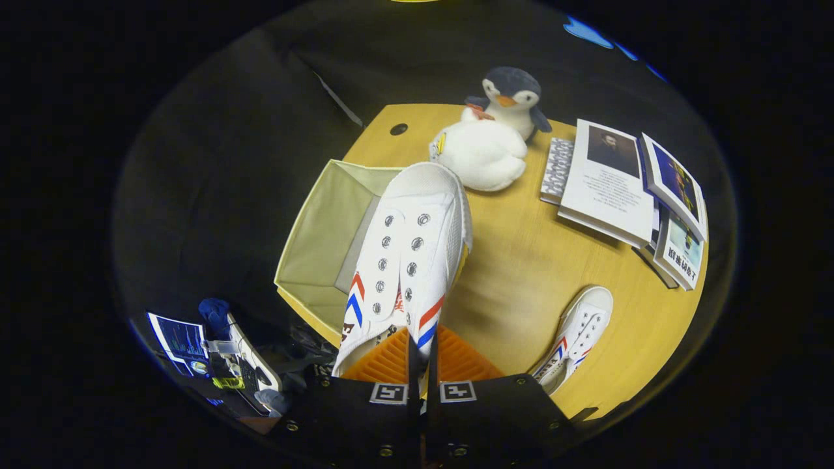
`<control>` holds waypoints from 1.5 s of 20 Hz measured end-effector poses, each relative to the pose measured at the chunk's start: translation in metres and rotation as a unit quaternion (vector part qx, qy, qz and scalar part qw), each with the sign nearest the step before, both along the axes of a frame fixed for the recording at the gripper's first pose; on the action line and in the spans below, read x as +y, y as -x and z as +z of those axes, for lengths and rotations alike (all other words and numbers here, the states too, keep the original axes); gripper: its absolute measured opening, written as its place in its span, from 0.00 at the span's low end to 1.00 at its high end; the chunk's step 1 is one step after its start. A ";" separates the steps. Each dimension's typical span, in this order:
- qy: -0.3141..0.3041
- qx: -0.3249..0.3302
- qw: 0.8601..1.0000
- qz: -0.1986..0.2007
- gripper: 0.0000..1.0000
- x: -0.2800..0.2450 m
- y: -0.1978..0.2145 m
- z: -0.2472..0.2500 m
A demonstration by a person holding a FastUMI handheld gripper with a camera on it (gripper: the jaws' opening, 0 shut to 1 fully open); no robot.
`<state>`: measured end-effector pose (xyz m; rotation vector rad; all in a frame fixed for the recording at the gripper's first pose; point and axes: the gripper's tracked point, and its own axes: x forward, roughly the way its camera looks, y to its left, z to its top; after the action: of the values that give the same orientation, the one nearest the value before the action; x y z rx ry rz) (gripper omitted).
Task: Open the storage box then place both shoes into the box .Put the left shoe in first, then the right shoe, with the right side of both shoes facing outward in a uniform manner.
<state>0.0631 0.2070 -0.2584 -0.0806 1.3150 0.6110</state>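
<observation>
Gripper [422, 365] pinched narrow on heel collar of white canvas shoe [407, 260], held lifted, toe at 12 o'clock. Open fabric storage box [313, 251] at 10 o'clock, partly under the toe. Second shoe [576, 339] lying on wooden table [521, 273] at 3 o'clock. Plush penguin [511, 98] and books [609, 182] beyond, 12 to 2. Risk: thin collar grip, so could swing or slip; toe may snag box rim or land wrong side outward.

held shoe [404, 260] heel hidden by claw [422, 365]
</observation>
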 end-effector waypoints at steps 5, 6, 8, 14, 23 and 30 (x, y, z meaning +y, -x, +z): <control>-0.006 -0.012 0.999 0.041 0.04 0.058 -0.006 0.014; -0.002 -0.013 0.999 0.049 0.04 0.068 -0.006 0.011; 0.003 -0.008 0.998 0.062 0.04 0.086 -0.003 0.004; 0.018 0.002 0.997 0.080 0.04 0.119 -0.004 -0.016; 0.034 0.002 0.996 0.084 0.11 0.163 -0.019 -0.050; 0.028 -0.042 0.996 0.080 0.74 0.144 -0.035 -0.022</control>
<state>0.0980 0.3507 -0.2804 -0.2564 1.2507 0.6993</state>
